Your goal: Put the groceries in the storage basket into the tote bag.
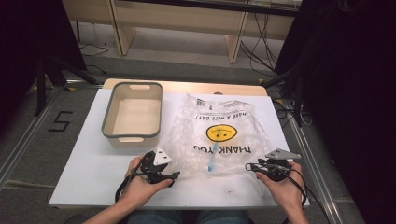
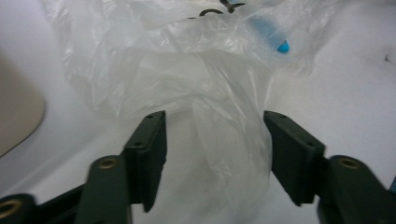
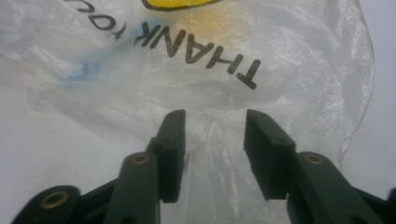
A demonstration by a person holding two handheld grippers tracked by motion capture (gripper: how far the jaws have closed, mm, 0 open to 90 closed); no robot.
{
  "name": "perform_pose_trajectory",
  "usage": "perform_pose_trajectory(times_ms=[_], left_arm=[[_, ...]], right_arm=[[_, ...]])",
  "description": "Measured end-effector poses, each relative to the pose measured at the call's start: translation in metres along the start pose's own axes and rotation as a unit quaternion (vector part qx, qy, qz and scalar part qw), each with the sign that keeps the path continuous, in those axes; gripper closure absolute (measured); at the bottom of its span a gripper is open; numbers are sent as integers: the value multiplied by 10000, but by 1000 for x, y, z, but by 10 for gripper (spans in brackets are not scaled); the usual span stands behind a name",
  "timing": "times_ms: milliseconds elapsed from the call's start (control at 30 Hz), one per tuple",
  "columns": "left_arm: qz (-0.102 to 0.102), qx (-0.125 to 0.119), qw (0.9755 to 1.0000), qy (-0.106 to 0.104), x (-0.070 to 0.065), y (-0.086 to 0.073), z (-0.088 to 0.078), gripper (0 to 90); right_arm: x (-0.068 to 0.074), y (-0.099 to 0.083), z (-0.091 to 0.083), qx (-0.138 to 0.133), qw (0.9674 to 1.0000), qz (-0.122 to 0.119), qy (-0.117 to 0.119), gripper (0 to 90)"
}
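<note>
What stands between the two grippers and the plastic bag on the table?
Nothing visible. The left gripper and right gripper both have open jaws with a fold of the plastic bag lying loosely between them, not pinched.

Clear plastic bag (image 1: 219, 135) printed with a yellow smiley and black lettering; blue item (image 1: 213, 163) showing through the film. Cream tub (image 1: 132, 115) with grey rim. White table top (image 1: 88, 163). Black gripper jaws, grey plates.

Plastic bag (image 1: 219, 128): "THANK YOU" & "HAVE A NICE DAY!" w/ yellow smiley; floor (image 1: 28, 135): taped "5".
</note>
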State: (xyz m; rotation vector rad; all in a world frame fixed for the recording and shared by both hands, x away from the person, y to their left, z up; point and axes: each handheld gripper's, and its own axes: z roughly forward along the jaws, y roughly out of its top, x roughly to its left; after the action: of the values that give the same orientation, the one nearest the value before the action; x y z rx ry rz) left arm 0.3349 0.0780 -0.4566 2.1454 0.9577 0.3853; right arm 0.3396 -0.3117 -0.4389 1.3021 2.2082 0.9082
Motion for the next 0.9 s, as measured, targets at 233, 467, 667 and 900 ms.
perform_pose_trajectory(times_ms=[233,467,667,900], left_arm=[[-99,-48,9999,-63,3,-6,-3,256],[-107,-88,9998,-163,3,-9,-6,241],[-122,-105,9997,-163,7,-12,-6,228],[-128,-91,9997,-176,7,-13,-5,219]], right_arm=[[3,-2,-9,-360,9991,97,181,435],[8,-7,-10,-325,9992,60,217,346],[5,-12,-12,-334,9993,147,126,324],[3,-15,-11,-365,9990,230,87,324]])
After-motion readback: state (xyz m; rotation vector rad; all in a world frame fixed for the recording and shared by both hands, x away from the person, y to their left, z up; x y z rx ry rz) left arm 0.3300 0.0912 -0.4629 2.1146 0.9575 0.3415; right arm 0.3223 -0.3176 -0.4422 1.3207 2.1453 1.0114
